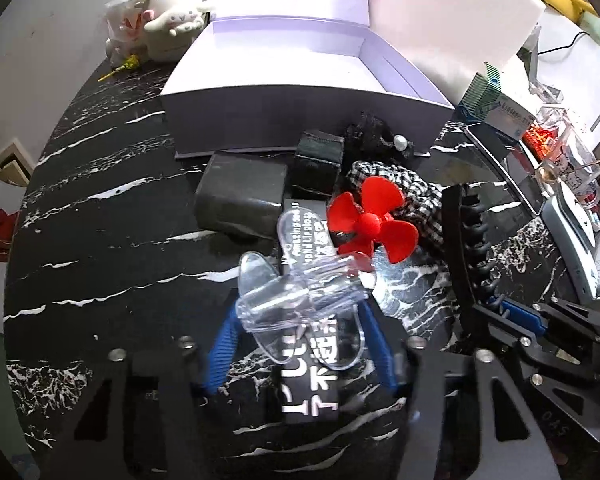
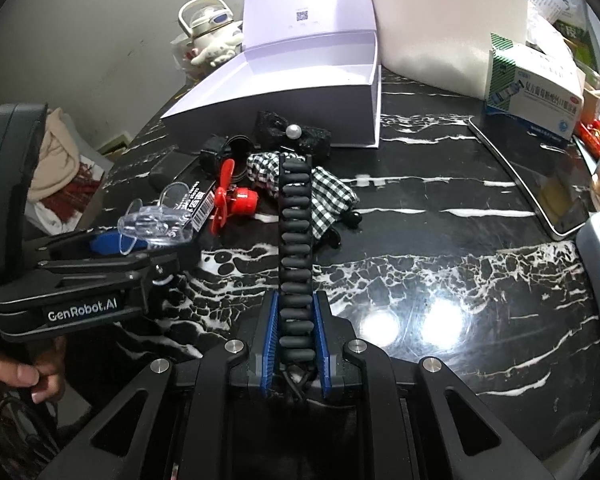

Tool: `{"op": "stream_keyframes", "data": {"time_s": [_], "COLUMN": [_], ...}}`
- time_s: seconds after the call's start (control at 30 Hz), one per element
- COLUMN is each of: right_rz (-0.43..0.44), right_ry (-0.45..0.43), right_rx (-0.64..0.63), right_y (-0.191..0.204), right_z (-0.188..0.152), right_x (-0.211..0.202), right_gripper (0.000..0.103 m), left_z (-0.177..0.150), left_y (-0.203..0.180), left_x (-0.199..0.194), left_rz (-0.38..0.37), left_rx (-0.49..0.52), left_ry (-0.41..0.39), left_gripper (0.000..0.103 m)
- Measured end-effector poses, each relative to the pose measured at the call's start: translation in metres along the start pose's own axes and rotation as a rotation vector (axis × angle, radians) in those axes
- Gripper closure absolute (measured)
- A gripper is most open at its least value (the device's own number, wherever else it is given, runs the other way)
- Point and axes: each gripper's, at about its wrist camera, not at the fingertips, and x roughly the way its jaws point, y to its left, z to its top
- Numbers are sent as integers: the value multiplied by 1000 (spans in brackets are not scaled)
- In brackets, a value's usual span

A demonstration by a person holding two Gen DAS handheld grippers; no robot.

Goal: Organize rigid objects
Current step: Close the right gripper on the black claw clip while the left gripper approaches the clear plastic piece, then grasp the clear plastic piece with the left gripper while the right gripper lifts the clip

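Observation:
My left gripper (image 1: 300, 320) is shut on a clear plastic propeller (image 1: 300, 296), with a blue pad against each end of its hub, over a black label card (image 1: 312, 364). The right wrist view shows the same grip from the side (image 2: 152, 224). My right gripper (image 2: 297, 298) is shut on a long black ribbed strip (image 2: 296, 240) that points away over the table. A red propeller (image 1: 370, 224) lies just beyond the clear one. Behind it are a checked fabric piece (image 1: 396, 188), two black boxes (image 1: 240, 200) and a black bow with a pearl (image 2: 292, 132).
An open lilac box (image 1: 300, 120) stands at the back of the black marble table, its lid upright. A tablet (image 2: 540, 184), a medicine box (image 2: 536, 100) and jars crowd the right side. A white cartoon-dog kettle (image 2: 212, 40) sits back left. A person's hand (image 2: 24, 376) holds the left gripper's handle.

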Motion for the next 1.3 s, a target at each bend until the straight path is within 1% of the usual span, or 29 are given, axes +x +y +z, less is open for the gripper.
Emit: {"op": "stream_keyframes", "data": {"time_s": [0.3, 0.4, 0.47, 0.57, 0.7, 0.93, 1.0, 1.03, 1.1, 1.13, 1.17, 1.2, 1.3], "right_rz": [-7, -10, -15, -21, -29, -53, -67, -70, -61, -55, -53, -52, -55], "right_ry": [2, -1, -4, -4, -5, -13, -14, -14, -15, -15, -15, -14, -15], "right_rx": [-10, -15, -22, -31, -42, -87, -95, -95, -85, -79, -77, -77, -79], "right_y": [2, 4, 6, 8, 11, 18, 18, 18, 17, 16, 15, 15, 15], "right_z": [4, 6, 7, 9, 13, 16, 16, 15, 16, 16, 16, 16, 16], "right_x": [3, 4, 5, 6, 10, 16, 16, 17, 17, 17, 16, 16, 16], "right_gripper": [84, 76, 66, 61, 61, 61, 68, 73, 73, 73, 73, 73, 73], "left_z": [2, 3, 4, 6, 9, 13, 14, 14, 14, 14, 14, 14, 15], "left_y": [1, 2, 2, 2, 2, 3, 4, 5, 9, 11, 12, 13, 17], "left_x": [-3, -3, -4, -6, -6, 0, -1, -2, -5, -7, -8, -8, -6], "left_rz": [-33, -28, -19, -22, -27, -22, -28, -38, -66, -79, -89, -87, -89], "left_rx": [6, 11, 20, 29, 43, 53, 50, 46, 31, 25, 25, 27, 16], "left_ry": [-17, -26, -36, -51, -67, -61, -76, -84, -107, -119, -122, -122, -115], "left_gripper": [50, 50, 50, 50, 50, 50, 50, 50, 50, 58, 63, 72, 78]}}
